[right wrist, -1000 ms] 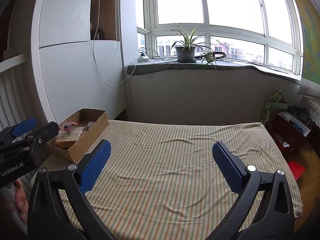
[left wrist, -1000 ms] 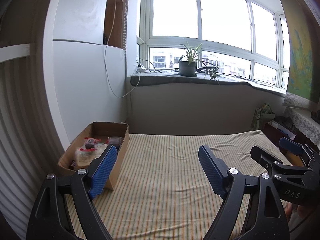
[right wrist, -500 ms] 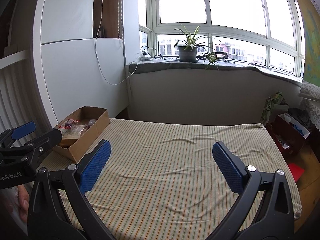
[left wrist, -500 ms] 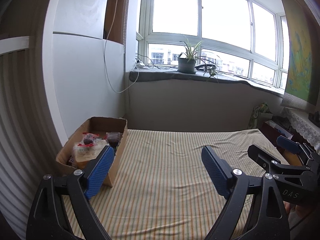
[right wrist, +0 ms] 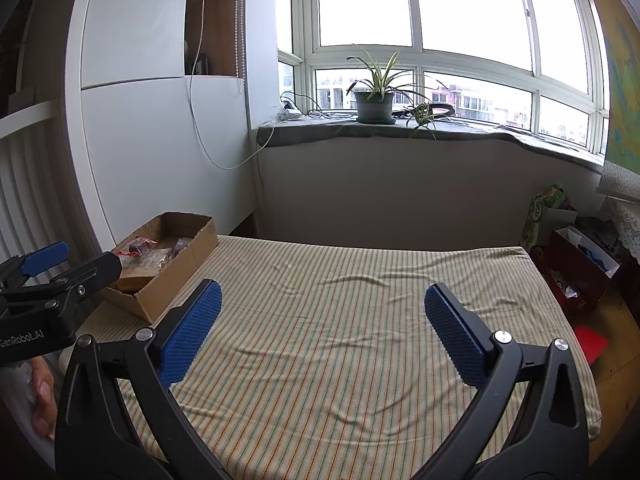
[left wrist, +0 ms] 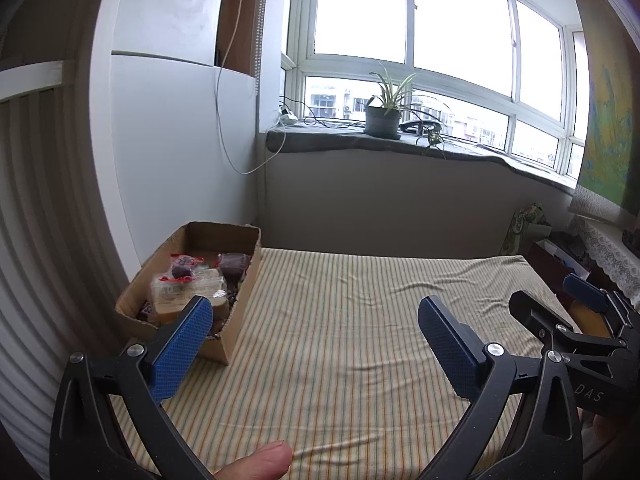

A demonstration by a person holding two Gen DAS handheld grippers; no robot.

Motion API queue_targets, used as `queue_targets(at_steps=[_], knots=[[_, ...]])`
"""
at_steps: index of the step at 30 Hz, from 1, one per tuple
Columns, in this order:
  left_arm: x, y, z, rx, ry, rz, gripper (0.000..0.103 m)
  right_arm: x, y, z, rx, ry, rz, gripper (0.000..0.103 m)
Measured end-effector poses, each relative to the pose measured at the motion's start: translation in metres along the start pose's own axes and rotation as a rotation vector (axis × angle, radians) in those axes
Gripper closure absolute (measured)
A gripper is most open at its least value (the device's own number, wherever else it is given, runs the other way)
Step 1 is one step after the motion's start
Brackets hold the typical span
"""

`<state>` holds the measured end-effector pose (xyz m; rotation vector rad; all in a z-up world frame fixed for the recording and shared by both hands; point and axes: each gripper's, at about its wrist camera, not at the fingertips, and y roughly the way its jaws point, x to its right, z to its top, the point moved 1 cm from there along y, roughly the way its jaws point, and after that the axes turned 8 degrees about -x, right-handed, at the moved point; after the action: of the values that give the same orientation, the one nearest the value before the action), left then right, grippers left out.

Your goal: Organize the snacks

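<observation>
An open cardboard box (left wrist: pixel 245 288) stands at the left edge of a striped bed (left wrist: pixel 340 320), against a white cabinet. Several wrapped snacks (left wrist: pixel 188 284) lie inside it, some red and dark, some pale. My left gripper (left wrist: pixel 314 308) hovers over the bed just right of the box. Its jaws are opening and nothing is between them. In the right wrist view the box (right wrist: pixel 176 280) and its snacks (right wrist: pixel 144 256) sit at the far left. My right gripper (right wrist: pixel 323 290) is open over the bare middle of the bed and holds nothing.
The white cabinet (left wrist: pixel 168 152) and a ribbed panel close off the left. A window sill with a potted plant (right wrist: pixel 374 100) runs across the back. A red box (right wrist: pixel 576 276) and bags stand on the floor right of the bed. A thumb (left wrist: pixel 260 460) shows at the bottom.
The left gripper's jaws have spread wider apart. A thumb has come into the bottom of the left wrist view. The right gripper has stayed as it was.
</observation>
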<state>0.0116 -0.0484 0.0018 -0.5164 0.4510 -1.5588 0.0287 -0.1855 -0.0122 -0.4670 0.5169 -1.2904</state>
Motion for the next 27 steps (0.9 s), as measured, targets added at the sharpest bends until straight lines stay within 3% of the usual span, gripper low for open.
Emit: queue_targets(at_steps=[5,13,27], knots=[[0.0,0.002,0.0,-0.002,0.008,-0.029,0.001,0.003,0.0,0.001,0.001,-0.004,-0.001,0.0],[-0.001,0.005,-0.001,-0.007,0.016,0.01,0.001,0.009,0.0,0.003,0.0,-0.011,0.001,0.0],[-0.005,0.003,-0.001,-0.015,0.004,-0.007,0.001,0.012,0.002,0.003,-0.01,-0.02,0.004,0.0]])
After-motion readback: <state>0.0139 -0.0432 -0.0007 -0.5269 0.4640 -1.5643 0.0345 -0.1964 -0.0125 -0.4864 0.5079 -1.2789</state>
